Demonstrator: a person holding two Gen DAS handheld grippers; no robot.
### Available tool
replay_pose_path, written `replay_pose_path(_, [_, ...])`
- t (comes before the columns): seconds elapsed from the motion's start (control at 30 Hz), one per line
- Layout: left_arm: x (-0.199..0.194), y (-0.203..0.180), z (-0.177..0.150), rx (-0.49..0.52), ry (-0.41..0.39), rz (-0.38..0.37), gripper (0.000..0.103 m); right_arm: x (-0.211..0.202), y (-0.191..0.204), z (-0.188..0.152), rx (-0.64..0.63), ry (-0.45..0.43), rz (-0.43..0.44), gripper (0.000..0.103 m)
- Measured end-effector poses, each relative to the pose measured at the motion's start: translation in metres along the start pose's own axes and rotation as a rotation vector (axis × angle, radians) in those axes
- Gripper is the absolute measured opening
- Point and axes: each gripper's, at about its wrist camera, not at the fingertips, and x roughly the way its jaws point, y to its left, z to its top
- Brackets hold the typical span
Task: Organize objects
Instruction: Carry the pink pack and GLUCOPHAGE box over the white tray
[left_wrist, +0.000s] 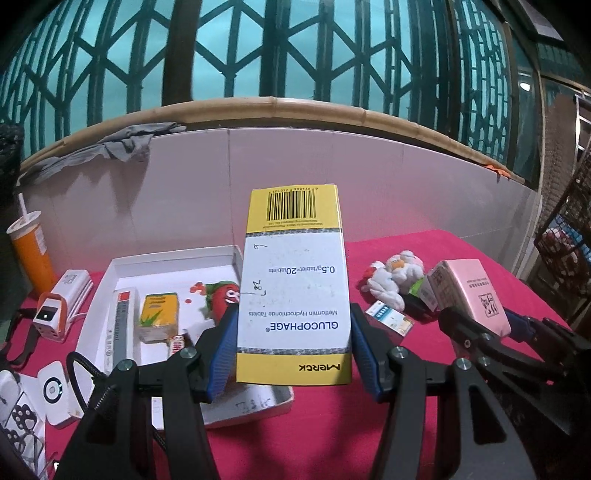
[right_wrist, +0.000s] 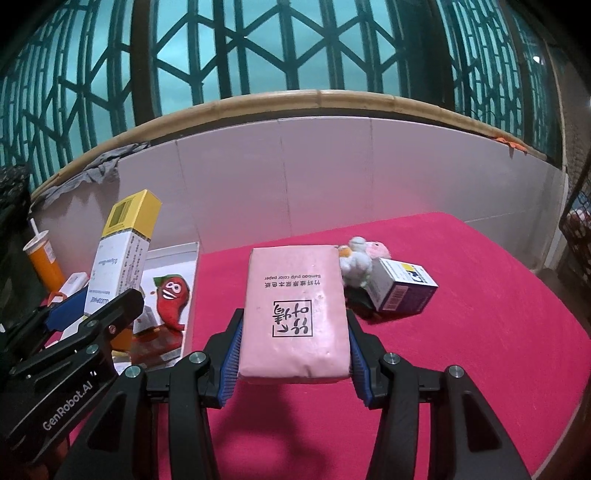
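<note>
Left wrist view shows the left gripper (left_wrist: 291, 354) clamped on a yellow-and-white cardboard medicine box (left_wrist: 293, 288), blue pads pressing its long side faces, the box raised over the near edge of the open white cardboard tray (left_wrist: 122, 269) on the red tablecloth (left_wrist: 406, 387). It looks light and stiff, though thin card like that would likely dent under a hard squeeze — the narrow sides near the lower end seem the sensible hold. Beside it, the right gripper (right_wrist: 293, 354) grasps a soft pink plastic-wrapped pack of tissue paper (right_wrist: 295, 310) by its flanks; it should give a little and not slip. Both grippers tilt gently downward, side by side, with the loads lifted clear of the cloth.
</note>
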Motion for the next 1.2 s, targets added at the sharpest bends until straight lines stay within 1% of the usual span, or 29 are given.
replay_pose_path(0.27, [-0.002,0.028,0.002,-0.036,-0.004,0.038,0.056,0.002,0.028,0.005,-0.049,-0.007,0.019,0.054])
replay_pose_path(0.5, [-0.003,0.058,0.003,-0.073,-0.002,0.088,0.056,0.005,0.058,0.01,-0.098,-0.015,0.051,0.054])
replay_pose_path(0.9, [-0.003,0.11,0.014,-0.104,-0.009,0.202,0.056,0.018,0.11,0.024,-0.183,-0.022,0.106,0.054])
replay_pose_path(1.2, [0.001,0.147,0.014,-0.122,0.016,0.273,0.056,0.033,0.147,0.026,-0.238,-0.004,0.161,0.054])
